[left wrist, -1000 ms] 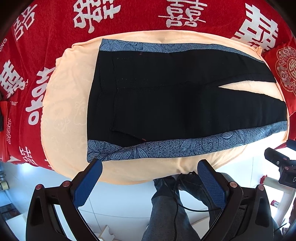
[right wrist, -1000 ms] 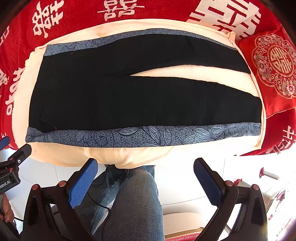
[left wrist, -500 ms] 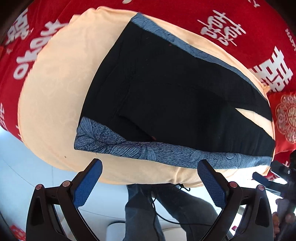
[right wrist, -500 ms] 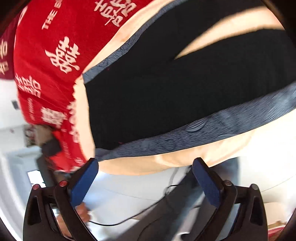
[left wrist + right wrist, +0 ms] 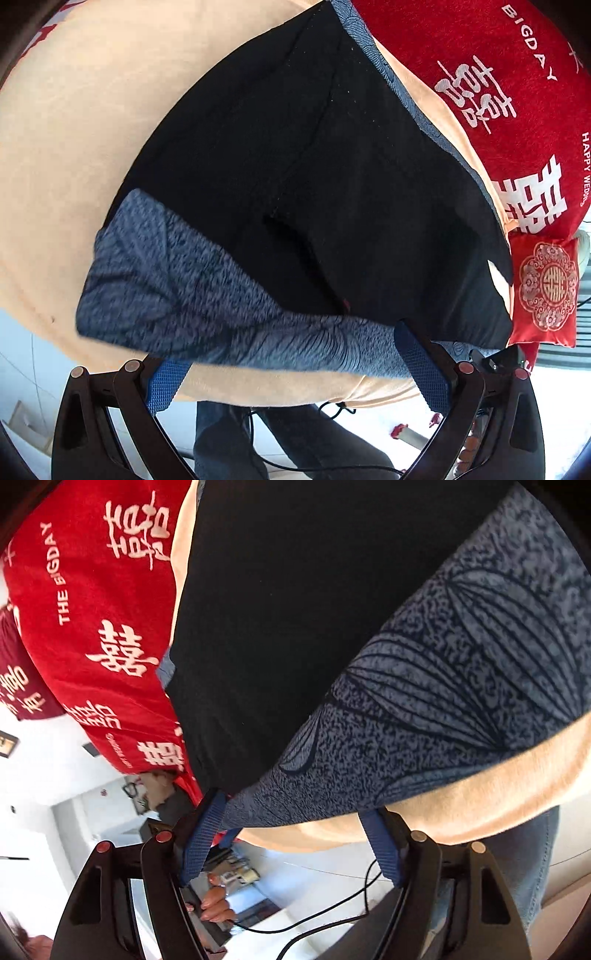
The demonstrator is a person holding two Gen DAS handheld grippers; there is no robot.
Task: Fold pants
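Black pants (image 5: 314, 177) with a blue-grey leaf-print side stripe (image 5: 207, 295) lie flat on a peach cloth (image 5: 74, 129). My left gripper (image 5: 295, 363) is open, its blue pads on either side of the near striped edge close to the waist corner, the stripe lying over them. In the right wrist view the pants (image 5: 295, 609) and stripe (image 5: 424, 701) fill the frame. My right gripper (image 5: 295, 830) is open with its pads at the stripe's near edge, fabric between them.
A red bedspread with white characters (image 5: 498, 74) lies under the peach cloth, also in the right wrist view (image 5: 96, 627). A small red cushion (image 5: 546, 291) sits at the right. The person's jeans (image 5: 258, 443) and a black cable (image 5: 332, 912) are below.
Both grippers have moved in from well off the bed edge down to the near striped edge of the pants, tilting as they came. Both stay open.
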